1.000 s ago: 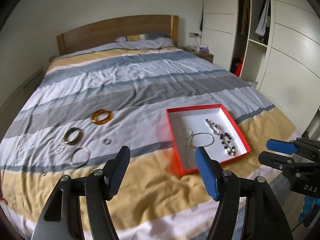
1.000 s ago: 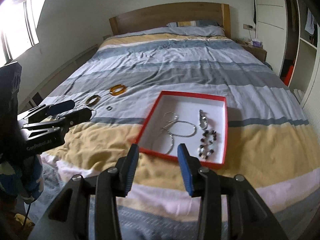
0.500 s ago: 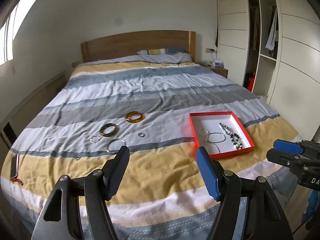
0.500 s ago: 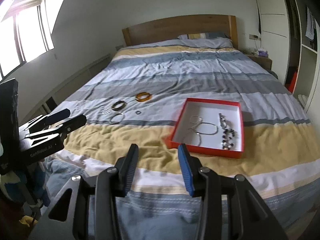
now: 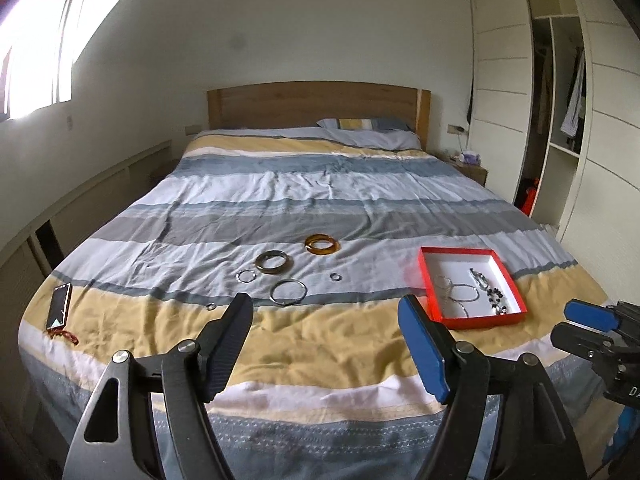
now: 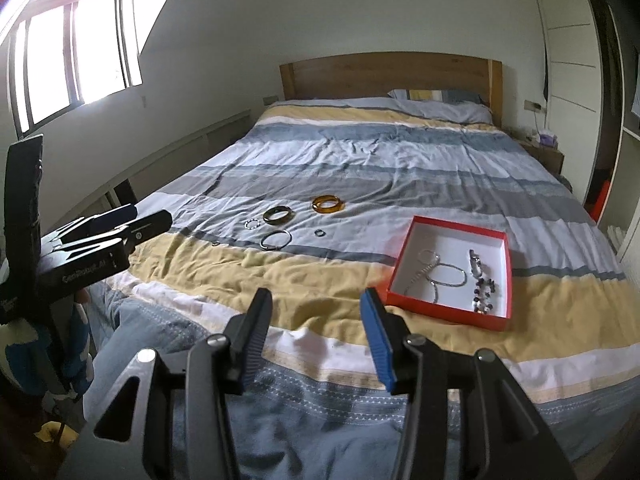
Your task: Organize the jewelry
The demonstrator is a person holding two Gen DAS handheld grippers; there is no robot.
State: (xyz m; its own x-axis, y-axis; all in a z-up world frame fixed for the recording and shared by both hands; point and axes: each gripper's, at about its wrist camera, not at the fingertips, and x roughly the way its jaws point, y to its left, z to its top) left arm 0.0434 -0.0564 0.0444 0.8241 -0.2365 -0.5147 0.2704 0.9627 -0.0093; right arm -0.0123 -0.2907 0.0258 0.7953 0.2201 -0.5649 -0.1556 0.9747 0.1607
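Observation:
A red box [image 5: 430, 280] [image 6: 404, 260] with a white floor lies on the striped bed, holding silver chains and a beaded bracelet [image 6: 482, 286]. Left of it on the cover lie an amber bangle [image 5: 321, 245] [image 6: 328, 204], a dark bangle [image 5: 273, 261] [image 6: 279, 215], a silver hoop [image 5: 288, 291] [image 6: 275, 239] and several small rings. My left gripper [image 5: 326, 320] hangs back over the bed's foot, jaws opening, nothing between them. My right gripper [image 6: 316, 312] is also back from the bed, jaws opening and empty. Each gripper shows at the edge of the other's view.
A phone [image 5: 59, 310] with a red cord lies at the bed's near left corner. A wooden headboard [image 5: 316, 104] and pillow stand at the far end. A wardrobe [image 5: 560, 120] lines the right wall, a window [image 6: 76, 60] the left.
Both grippers have pulled back and up from the bed, so the box and bangles look smaller and farther. Both pairs of jaws stand a little wider than before.

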